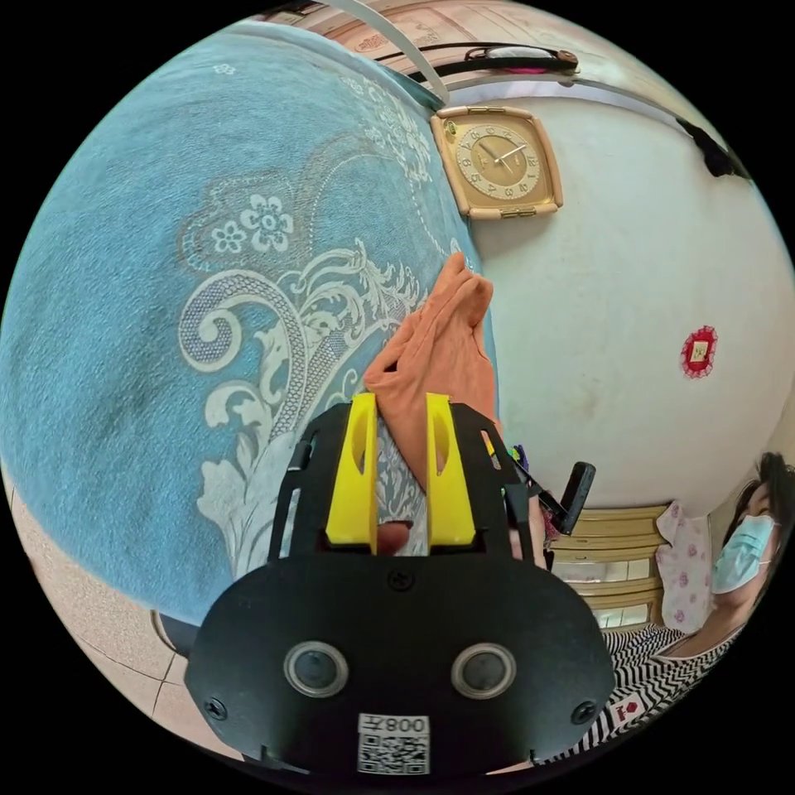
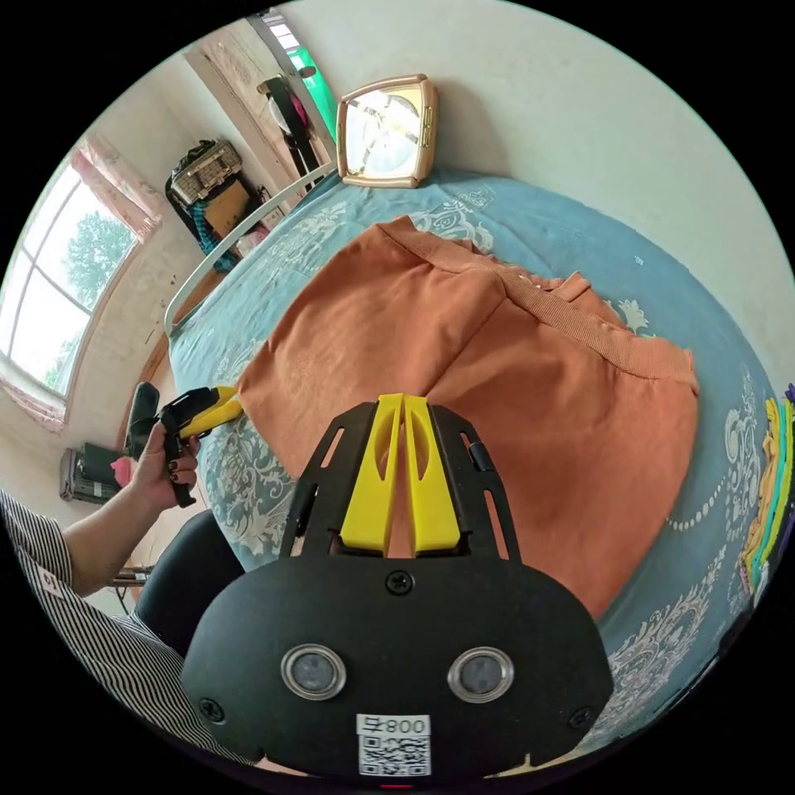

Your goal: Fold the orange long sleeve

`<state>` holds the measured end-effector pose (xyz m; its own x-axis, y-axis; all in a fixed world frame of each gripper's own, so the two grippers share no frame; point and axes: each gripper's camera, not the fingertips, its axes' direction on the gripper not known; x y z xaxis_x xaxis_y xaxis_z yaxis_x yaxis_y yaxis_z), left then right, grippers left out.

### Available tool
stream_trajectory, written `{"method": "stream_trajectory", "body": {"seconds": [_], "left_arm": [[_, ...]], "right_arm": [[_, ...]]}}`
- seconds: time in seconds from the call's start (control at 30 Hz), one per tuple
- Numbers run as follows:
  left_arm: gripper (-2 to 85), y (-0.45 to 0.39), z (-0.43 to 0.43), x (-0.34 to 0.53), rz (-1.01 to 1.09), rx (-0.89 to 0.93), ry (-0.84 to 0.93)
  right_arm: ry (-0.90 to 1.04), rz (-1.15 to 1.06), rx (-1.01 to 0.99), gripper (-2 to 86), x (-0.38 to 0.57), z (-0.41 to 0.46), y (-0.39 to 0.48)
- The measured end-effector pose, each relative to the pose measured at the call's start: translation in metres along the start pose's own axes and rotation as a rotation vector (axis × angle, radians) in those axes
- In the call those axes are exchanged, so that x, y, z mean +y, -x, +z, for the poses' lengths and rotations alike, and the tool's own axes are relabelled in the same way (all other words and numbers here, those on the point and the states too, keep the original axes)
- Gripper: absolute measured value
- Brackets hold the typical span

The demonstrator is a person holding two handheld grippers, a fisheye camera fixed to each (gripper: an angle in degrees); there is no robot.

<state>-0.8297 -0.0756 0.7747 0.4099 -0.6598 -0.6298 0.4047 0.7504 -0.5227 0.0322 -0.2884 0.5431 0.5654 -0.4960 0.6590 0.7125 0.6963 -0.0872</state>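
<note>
The orange shirt (image 2: 497, 373) is lying on the blue bedspread (image 2: 629, 248). The left hand-held gripper (image 1: 402, 414) is gaping beside its edge. The right hand-held gripper (image 2: 403, 406) is hovering above it, jaws together, tips meeting.

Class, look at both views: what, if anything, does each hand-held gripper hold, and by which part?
The right hand-held gripper is shut on the orange long sleeve, near its middle. The left hand-held gripper is open around the edge, not clamping.

A blue patterned bedspread (image 1: 124, 331) covers the left of the left gripper view. A square clock (image 1: 499, 162) sits at upper centre. A window (image 2: 58, 273) is at the far left of the right gripper view.
</note>
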Motion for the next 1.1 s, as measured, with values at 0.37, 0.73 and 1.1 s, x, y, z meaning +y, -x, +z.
{"method": "stream_trajectory", "body": {"seconds": [0.37, 0.73, 1.1], "left_arm": [[2.6, -0.039, -0.021, 0.012, 0.162, 0.045, 0.019], [2.2, -0.147, -0.008, 0.044, 0.454, 0.107, 0.079], [2.2, -0.276, 0.060, 0.097, 0.777, 0.115, 0.258]], "right_arm": [[-0.100, 0.094, -0.075, 0.2, -0.013, -0.008, -0.015], [0.058, 0.101, -0.015, 0.1, -0.069, 0.051, -0.049], [0.021, 0.201, -0.041, 0.2, -0.081, 0.079, -0.101]]}}
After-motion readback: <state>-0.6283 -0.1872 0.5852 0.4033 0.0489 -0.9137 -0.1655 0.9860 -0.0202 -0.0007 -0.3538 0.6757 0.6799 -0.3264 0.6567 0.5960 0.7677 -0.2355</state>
